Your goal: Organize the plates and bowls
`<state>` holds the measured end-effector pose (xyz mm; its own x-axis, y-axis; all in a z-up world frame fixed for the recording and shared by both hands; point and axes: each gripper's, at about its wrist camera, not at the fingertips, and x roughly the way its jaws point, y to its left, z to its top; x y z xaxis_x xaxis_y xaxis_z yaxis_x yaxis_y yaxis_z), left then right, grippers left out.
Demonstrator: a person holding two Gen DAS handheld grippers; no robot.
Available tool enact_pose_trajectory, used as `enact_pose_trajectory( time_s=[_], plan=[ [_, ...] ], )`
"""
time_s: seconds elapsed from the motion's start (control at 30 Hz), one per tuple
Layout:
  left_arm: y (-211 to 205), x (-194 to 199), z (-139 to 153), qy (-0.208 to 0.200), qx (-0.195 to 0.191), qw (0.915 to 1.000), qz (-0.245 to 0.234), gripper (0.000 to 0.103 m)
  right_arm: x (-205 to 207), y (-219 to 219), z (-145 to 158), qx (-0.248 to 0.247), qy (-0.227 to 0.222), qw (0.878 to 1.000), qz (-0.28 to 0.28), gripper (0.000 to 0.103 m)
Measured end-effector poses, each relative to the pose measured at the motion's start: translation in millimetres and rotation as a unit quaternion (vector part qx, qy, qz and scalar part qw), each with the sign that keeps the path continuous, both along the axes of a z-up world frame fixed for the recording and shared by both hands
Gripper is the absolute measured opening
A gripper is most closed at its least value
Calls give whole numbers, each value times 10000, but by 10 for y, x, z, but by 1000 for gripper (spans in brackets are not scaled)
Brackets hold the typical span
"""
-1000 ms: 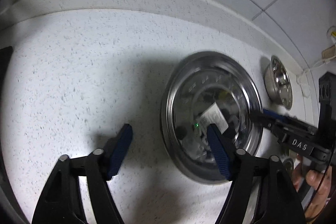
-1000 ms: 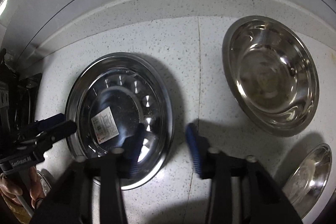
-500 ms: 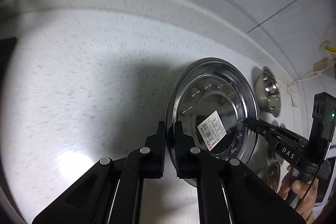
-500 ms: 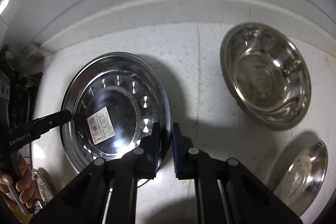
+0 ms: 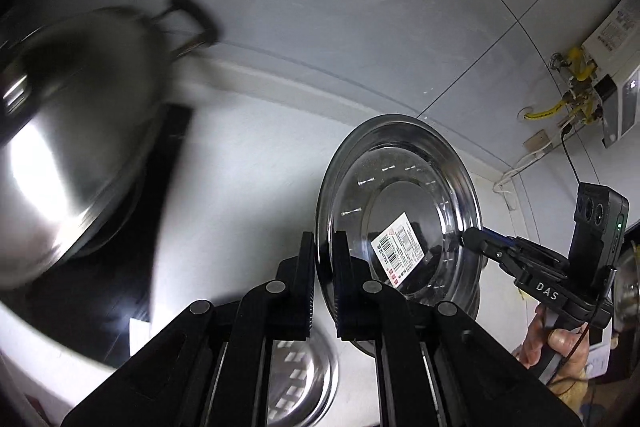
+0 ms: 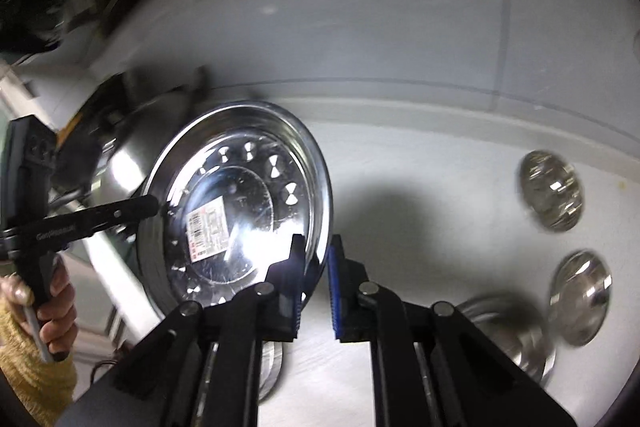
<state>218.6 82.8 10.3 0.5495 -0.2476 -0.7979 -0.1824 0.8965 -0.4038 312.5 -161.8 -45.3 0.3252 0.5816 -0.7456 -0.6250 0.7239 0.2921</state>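
A round steel plate (image 5: 400, 195) with a barcode sticker is held in the air between both grippers, tilted. My left gripper (image 5: 324, 267) is shut on its left rim. My right gripper (image 6: 316, 267) is shut on its right rim; the plate (image 6: 240, 211) fills the left middle of the right wrist view. The right gripper also shows in the left wrist view (image 5: 472, 239) at the plate's far rim. The left gripper shows in the right wrist view (image 6: 154, 207) at the opposite rim.
A domed steel wok lid (image 5: 72, 155) on a black stove lies to the left. Another steel dish (image 5: 296, 371) lies below the left gripper. Small steel bowls (image 6: 552, 195) (image 6: 580, 295) and a larger one (image 6: 516, 331) sit on the white counter at right. Tiled wall behind.
Both grippers closed on the plate's opposite rims, then lifted it off the counter and carried it up and leftward toward the stove; the view is blurred by motion.
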Motion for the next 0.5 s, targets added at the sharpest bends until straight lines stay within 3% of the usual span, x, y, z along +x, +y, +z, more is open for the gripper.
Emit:
enact_pose_trajectory(
  time_s=[0.17,0.33,0.5],
  plan=[
    [289,-602,-269,362,-10,9992,159,5,-477,228,-316,-96,359,9987,339,10],
    [548,-894,-793,873,-308,9953,270,5,-680,400,-1012,-423,1127,9918,438,11],
    [535,-982,-1338,1355,-5,9906,164,5,-730,519,-1595,-630,1771,9814,393,11]
  ],
)
